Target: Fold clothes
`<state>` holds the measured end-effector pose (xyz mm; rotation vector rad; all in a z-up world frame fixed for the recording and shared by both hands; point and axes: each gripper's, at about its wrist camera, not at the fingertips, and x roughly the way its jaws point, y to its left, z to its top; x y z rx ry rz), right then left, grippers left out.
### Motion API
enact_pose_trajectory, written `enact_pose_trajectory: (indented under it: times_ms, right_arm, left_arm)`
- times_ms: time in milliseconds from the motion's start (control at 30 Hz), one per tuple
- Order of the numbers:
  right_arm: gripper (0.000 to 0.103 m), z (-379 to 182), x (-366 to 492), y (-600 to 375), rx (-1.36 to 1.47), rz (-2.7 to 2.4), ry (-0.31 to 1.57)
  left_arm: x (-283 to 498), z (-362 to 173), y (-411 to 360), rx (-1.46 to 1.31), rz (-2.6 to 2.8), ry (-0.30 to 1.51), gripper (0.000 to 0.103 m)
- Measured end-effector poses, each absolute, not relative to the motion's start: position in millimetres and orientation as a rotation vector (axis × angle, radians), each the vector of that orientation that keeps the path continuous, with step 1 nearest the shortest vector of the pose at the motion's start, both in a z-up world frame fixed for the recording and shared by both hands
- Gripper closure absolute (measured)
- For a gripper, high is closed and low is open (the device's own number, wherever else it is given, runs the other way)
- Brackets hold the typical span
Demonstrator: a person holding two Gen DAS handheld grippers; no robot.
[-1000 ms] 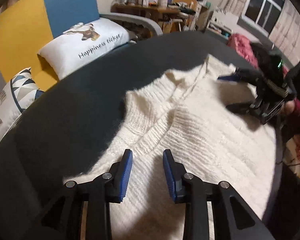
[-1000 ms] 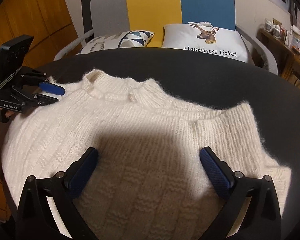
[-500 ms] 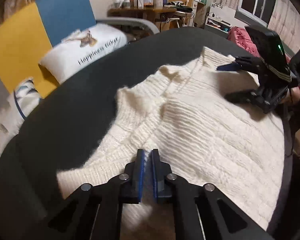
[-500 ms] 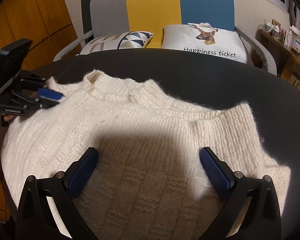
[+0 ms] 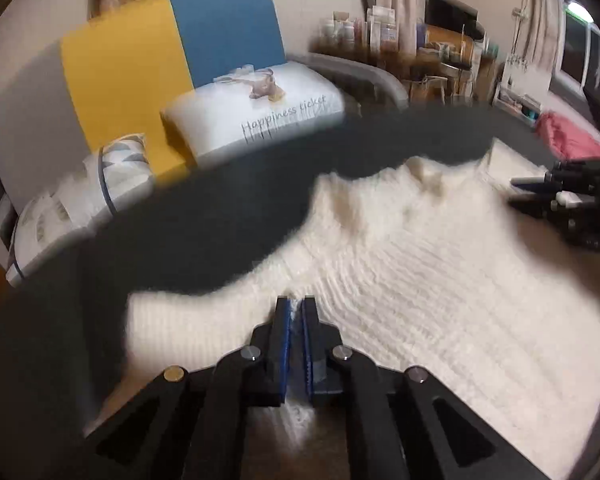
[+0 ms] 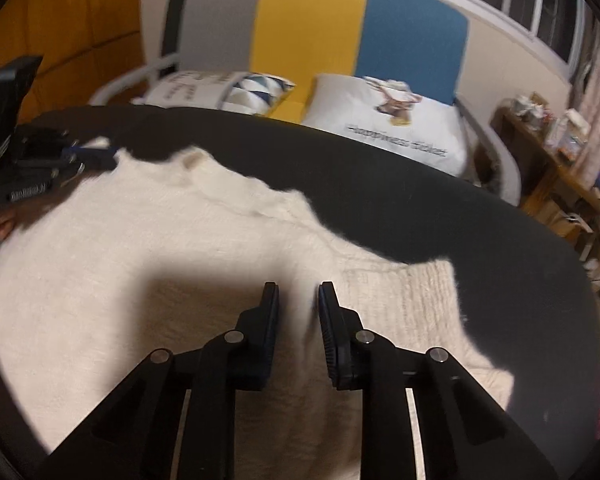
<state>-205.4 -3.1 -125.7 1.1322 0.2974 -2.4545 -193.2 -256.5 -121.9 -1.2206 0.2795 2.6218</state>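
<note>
Cream knit sweater [image 5: 440,280] lies spread flat on the dark round tabletop [image 5: 188,232], collar toward the far edge, covering most of the near half.

My left tool [image 5: 296,332] is pinched tight on a ridge of the knit near the sweater's left side; a sliver of white yarn shows between the blue pads. From the right wrist view the same tool [image 6: 80,156] sits at the far left edge of the tabletop, at the sweater's shoulder beside the collar.

My right tool [image 6: 298,312] is narrow, a small gap left between the pads, tips down on the sweater near its right sleeve [image 6: 412,300]. I cannot tell if any knit is caught in the gap. In the left wrist view it [image 5: 540,192] is blurred.

Beyond the far edge: sofa [image 6: 320,24] in grey, yellow and blue, two pillows on it.
</note>
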Motion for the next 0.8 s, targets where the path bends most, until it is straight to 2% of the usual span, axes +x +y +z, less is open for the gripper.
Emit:
enact_pose_trajectory:
  times_ms: [100,233,367,467,533,600,667,700,733,800]
  right_arm:
    - [0.08,-127.5,-209.7,-2.0,1.136,-2.481,0.308]
    - [0.079,-127.5,-208.5,-2.4,1.126,-2.494,0.325]
    - [0.079,-128.8,-199.5,21.4,1.165,-2.449,0.146]
    - [0.076,-127.3,-185.6,28.0,1.176,-2.412,0.079]
    - [0.074,-124.5,-181.2,29.8,1.191,-2.393,0.033]
    - [0.073,-116.6,-180.9,40.9,1.193,-2.367,-0.058]
    - [0.073,-106.2,-179.4,55.9,1.177,-2.357,-0.135]
    - [0.066,-99.6,-176.4,65.1,1.153,-2.377,-0.142]
    - [0.054,-94.5,-172.9,73.4,1.137,-2.396,-0.129]
    - [0.045,-89.5,-167.0,86.8,1.126,-2.424,-0.077]
  left_arm:
    - [-189.6,-122.6,-248.8,-1.211,2.634,0.365,0.097]
    - [-188.0,-122.0,-255.6,-1.226,2.606,0.302,0.097]
    - [-166.1,-120.1,-252.2,-1.222,2.572,0.312,0.097]
    - [-155.7,-118.9,-247.8,-1.232,2.572,0.359,0.097]
    - [-157.9,-110.4,-247.4,-1.268,2.574,0.359,0.093]
    - [-160.4,-98.8,-249.7,-1.28,2.609,0.322,0.085]
    - [-161.9,-86.6,-244.6,-1.256,2.62,0.286,0.085]
    - [-161.8,-80.0,-234.3,-1.207,2.599,0.27,0.085]
    - [-161.7,-73.4,-224.0,-1.158,2.578,0.254,0.085]
    - [-161.5,-60.3,-203.4,-1.062,2.533,0.223,0.085]
